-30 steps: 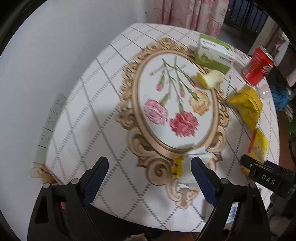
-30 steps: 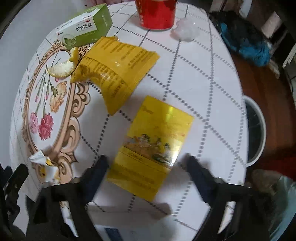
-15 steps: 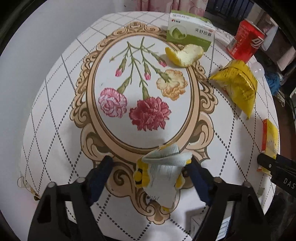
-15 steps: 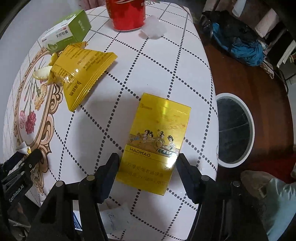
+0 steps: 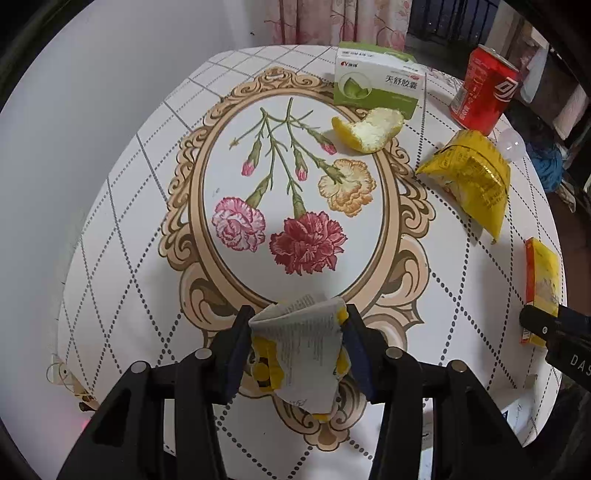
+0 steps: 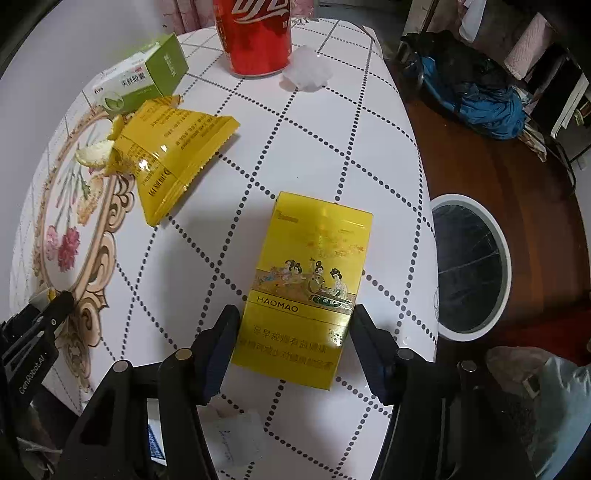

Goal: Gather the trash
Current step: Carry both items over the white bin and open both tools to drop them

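Between right jaws: "HAOMAO" pack [image 6: 308, 291].

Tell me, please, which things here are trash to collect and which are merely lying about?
Trash:
crumpled wrapper
yellow packet
yellow snack bag
peel
red can
green box
clear plastic scrap

Lying about:
blue cloth
white bin, where trash probably goes

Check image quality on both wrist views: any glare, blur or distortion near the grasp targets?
Left wrist: sharp; strong fisheye bends the round table edge; crumpled wrapper between the left gripper fingers is evenly lit, no glare. Right wrist: sharp; specular glare on the yellow HAOMAO box and the yellow snack bag; right gripper casts soft shadows beside the box.
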### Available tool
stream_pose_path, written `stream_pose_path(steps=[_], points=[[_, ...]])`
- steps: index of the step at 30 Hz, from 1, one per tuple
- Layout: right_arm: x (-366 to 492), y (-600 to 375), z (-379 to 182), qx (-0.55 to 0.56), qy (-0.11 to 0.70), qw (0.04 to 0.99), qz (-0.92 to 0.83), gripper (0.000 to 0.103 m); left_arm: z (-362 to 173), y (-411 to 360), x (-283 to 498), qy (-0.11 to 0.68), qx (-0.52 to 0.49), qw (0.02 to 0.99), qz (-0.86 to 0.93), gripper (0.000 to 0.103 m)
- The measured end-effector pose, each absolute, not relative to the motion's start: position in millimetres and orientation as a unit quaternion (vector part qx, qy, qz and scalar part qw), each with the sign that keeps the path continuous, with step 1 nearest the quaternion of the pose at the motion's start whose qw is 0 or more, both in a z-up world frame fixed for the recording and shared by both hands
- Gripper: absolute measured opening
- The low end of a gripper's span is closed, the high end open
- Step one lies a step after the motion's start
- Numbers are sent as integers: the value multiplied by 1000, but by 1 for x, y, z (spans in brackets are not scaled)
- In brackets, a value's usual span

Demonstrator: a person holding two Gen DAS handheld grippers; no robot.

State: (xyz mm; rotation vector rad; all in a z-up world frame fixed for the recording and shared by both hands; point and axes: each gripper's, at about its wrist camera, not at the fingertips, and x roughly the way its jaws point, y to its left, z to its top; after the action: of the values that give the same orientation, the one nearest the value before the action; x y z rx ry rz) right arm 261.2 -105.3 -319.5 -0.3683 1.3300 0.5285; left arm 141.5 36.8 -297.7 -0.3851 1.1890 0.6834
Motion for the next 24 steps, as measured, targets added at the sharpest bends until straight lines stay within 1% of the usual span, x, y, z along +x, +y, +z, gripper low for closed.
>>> stream_pose_path(steps=[4, 12, 19, 24], points=[[258, -109, -300, -154, 585, 753, 258, 63, -277, 30, 140, 531, -163, 769, 316, 45], [264, -124, -240, -135, 517, 799, 277, 63, -205, 9, 156, 469, -119, 814, 321, 45], [300, -175, -191, -93, 486, 826, 270, 62, -154, -22, 200, 428, -106, 854, 276, 45], [334, -225, -182, -70, 486, 837, 244, 62, -144, -60, 251, 423, -100, 873, 224, 45]])
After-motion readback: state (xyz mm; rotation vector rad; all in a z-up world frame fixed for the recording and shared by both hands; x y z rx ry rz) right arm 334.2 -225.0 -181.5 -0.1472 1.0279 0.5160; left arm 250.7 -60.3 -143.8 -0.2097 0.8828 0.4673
